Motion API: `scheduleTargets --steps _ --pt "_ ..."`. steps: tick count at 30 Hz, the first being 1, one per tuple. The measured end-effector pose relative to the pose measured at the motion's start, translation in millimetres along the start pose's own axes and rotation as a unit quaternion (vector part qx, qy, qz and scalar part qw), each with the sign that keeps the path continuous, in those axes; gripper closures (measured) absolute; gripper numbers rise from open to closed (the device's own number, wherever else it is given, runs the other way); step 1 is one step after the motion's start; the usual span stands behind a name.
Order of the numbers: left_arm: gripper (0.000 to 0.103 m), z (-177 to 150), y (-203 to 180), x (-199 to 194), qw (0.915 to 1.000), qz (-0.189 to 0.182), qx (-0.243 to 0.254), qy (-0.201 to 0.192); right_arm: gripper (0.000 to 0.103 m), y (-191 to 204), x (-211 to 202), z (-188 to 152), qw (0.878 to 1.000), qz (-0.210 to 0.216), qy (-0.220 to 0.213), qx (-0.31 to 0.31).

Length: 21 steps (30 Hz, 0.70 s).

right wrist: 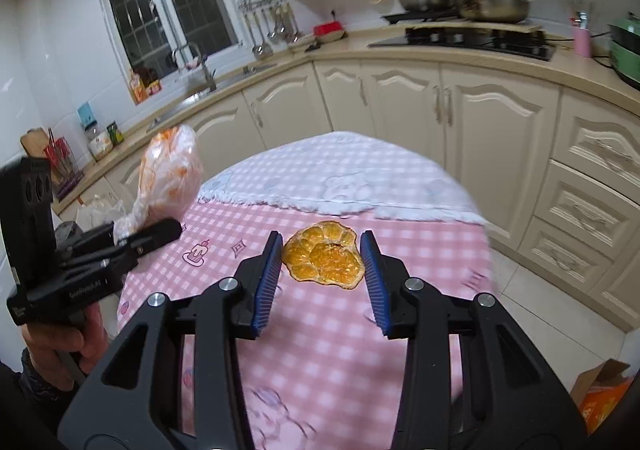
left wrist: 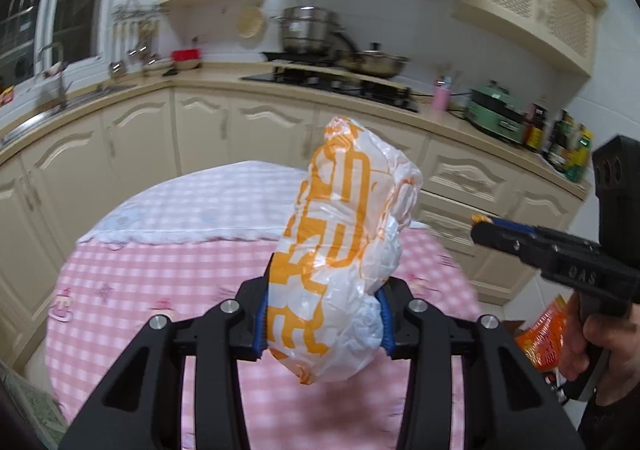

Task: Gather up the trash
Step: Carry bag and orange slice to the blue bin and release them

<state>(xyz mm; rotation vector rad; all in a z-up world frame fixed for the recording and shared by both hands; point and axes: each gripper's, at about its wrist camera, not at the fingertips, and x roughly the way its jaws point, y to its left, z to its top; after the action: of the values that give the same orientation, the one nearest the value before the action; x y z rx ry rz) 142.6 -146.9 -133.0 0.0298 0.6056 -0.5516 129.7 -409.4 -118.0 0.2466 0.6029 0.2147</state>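
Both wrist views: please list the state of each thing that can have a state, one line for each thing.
left gripper: shut on the plastic bag.
plastic bag: crumpled, held above the table.
right gripper: holds the orange peel.
orange peel: flattened, between the blue pads.
cabinet doors: closed.
table: covered with a checked cloth.

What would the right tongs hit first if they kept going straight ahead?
Probably the table, just past the orange peel between the right tongs; they point downward at it. Depth is hard to judge.
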Motion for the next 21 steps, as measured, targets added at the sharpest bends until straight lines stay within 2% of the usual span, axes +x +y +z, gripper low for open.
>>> scheduleTargets --steps 5,9,13,15,21 --pt "0.063 -20.3 -71.0 3.7 0.9981 -0.052 0.034 0.005 0.064 -51.5 -54.3 -27.4 0.998 -0.033 -0.033 0.038" --pt "0.063 -40.2 -132.3 21.7 0.9931 -0.094 0.064 0.029 0.064 -111.1 -91.7 -64.1 0.991 -0.074 -0.047 0.1" --pt "0.063 -69.5 -207.8 55.3 0.9806 -0.145 0.11 0.072 0.064 -167.7 -115.7 -101.2 0.981 -0.098 -0.051 0.162" --pt "0.063 -85.2 -234.6 77.5 0.9745 -0.16 0.123 0.099 0.064 -195.9 -123.8 -121.5 0.973 -0.115 -0.05 0.194" --pt "0.063 -126.5 -284.9 146.7 0.9582 -0.174 0.138 0.181 0.064 -261.2 -112.8 -177.4 0.95 -0.144 -0.012 0.276"
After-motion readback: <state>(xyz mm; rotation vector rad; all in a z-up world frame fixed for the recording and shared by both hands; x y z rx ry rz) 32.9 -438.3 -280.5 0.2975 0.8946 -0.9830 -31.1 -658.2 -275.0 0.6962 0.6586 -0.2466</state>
